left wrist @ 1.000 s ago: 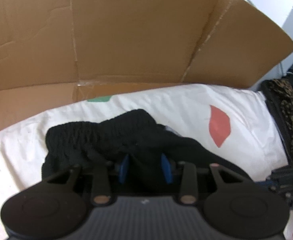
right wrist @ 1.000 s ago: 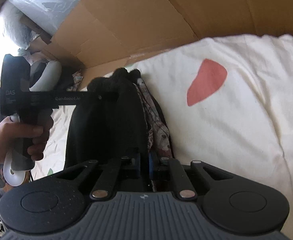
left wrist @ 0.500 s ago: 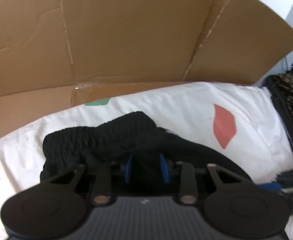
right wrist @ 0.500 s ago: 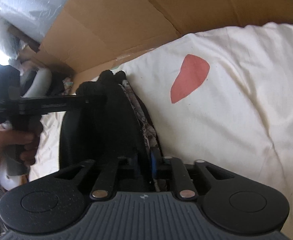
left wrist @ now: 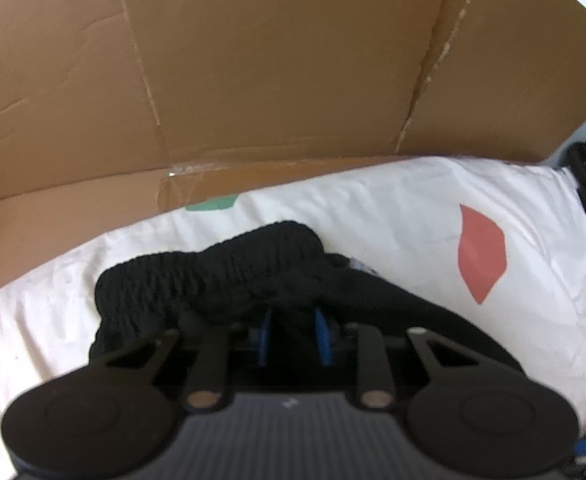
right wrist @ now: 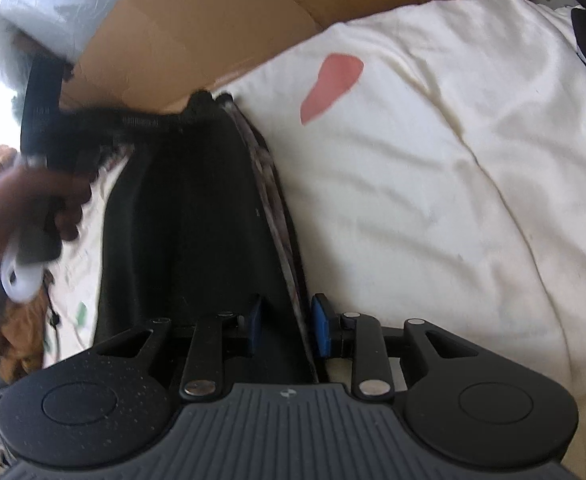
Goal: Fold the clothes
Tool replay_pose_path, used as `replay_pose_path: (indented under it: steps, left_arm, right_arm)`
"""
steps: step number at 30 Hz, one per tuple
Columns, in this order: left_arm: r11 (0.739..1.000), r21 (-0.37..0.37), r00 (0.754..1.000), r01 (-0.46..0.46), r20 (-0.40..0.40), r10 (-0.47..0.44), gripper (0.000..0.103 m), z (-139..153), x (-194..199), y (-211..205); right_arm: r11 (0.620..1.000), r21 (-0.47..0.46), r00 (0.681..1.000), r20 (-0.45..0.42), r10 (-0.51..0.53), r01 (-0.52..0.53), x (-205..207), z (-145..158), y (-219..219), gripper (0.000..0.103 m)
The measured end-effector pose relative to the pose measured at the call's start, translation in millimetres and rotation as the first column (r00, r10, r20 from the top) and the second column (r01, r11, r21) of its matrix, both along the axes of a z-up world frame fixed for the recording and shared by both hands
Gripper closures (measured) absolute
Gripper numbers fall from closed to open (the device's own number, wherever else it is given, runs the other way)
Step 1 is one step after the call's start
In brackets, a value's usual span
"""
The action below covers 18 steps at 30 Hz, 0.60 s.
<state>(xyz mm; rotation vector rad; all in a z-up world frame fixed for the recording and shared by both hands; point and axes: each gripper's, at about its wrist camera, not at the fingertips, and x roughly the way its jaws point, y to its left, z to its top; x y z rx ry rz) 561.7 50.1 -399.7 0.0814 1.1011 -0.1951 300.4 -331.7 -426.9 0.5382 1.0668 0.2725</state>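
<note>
A brown cardboard sheet (left wrist: pixel 253 80) stands along the far edge of a bed under a white cover (right wrist: pixel 433 180) with a red patch (left wrist: pixel 481 254). The black garment (left wrist: pixel 221 276) lies bunched near the middle of the bed, toward its far edge. The step in hand looks like finishing a fold and letting go. The right gripper (right wrist: pixel 285 322) has just been opening its jaws; the garment's patterned edge runs between them, seemingly free of the pads. The left gripper (left wrist: pixel 293 330) has just been closing its jaws; cloth hides the tips, so I cannot tell whether it grips. Next, the right must draw clear without dragging the fold.
</note>
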Motion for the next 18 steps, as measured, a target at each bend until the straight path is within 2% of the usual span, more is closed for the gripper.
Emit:
replay_pose_path:
  steps: [3,6,11,15,18]
  left_arm:
    - [0.999,-0.014,0.999,-0.03,-0.018,0.03,0.078,11.8,-2.0,0.4]
    - [1.0,0.0,1.0,0.014,-0.01,-0.014,0.078,28.1,-11.1,0.9]
    - [0.999,0.009,0.998,0.048,0.038,-0.048,0.078,46.3,-21.4,1.3]
    - [0.991,-0.008,0.989,0.136,0.057,-0.135,0.076,42.6,-25.6,-13.9]
    - [0.988,0.003,0.988,0.152,0.041,-0.152,0.076,28.0,-23.8,-26.9]
  right_arm:
    - [1.0,0.022,1.0,-0.015,-0.017,0.018,-6.8,-0.7,-3.3,0.072]
    - [0.999,0.035,0.999,-0.001,-0.037,0.037,-11.2,8.7,-7.0,0.074]
    - [0.998,-0.045,0.997,0.069,-0.039,0.042,-15.9,27.9,-8.7,0.074]
    - [0.998,-0.06,0.993,0.119,-0.026,0.033,-21.9,37.9,-5.9,0.074]
    - [0.997,-0.075,0.989,0.148,-0.002,0.013,-25.4,43.1,-0.2,0.075]
